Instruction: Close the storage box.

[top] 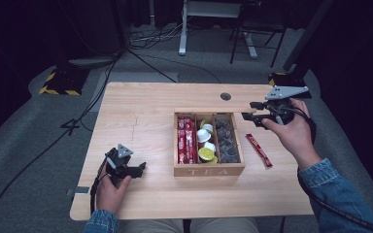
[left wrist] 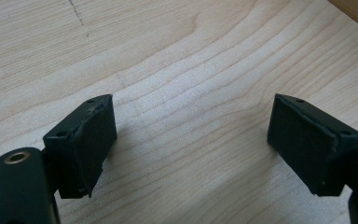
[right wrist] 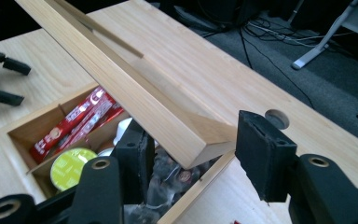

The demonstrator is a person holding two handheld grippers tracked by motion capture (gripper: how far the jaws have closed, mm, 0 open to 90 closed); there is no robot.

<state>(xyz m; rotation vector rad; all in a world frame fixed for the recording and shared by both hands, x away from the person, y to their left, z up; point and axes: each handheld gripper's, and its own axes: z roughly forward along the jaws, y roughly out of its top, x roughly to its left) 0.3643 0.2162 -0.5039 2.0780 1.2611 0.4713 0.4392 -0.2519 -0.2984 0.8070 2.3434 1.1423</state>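
Note:
A wooden tea box (top: pixel 209 171) stands open mid-table. It holds red sachets (top: pixel 186 141), round capsules (top: pixel 205 145) and dark tea bags (top: pixel 226 141). Its lid (right wrist: pixel 121 84) is raised and slants across the right gripper view. My right gripper (top: pixel 246 117) hovers at the box's back right corner. The lid's end corner lies between its jaws (right wrist: pixel 193 149), and a thin gap shows at the right pad (right wrist: pixel 261 154). My left gripper (top: pixel 141 168) rests low at the front left of the table, open (left wrist: pixel 191 140) over bare wood with nothing between its pads.
A single red sachet (top: pixel 259 150) lies on the table just right of the box. A round cable hole (top: pixel 226 96) sits near the table's far edge. Chair and desk legs with cables stand on the floor beyond the table.

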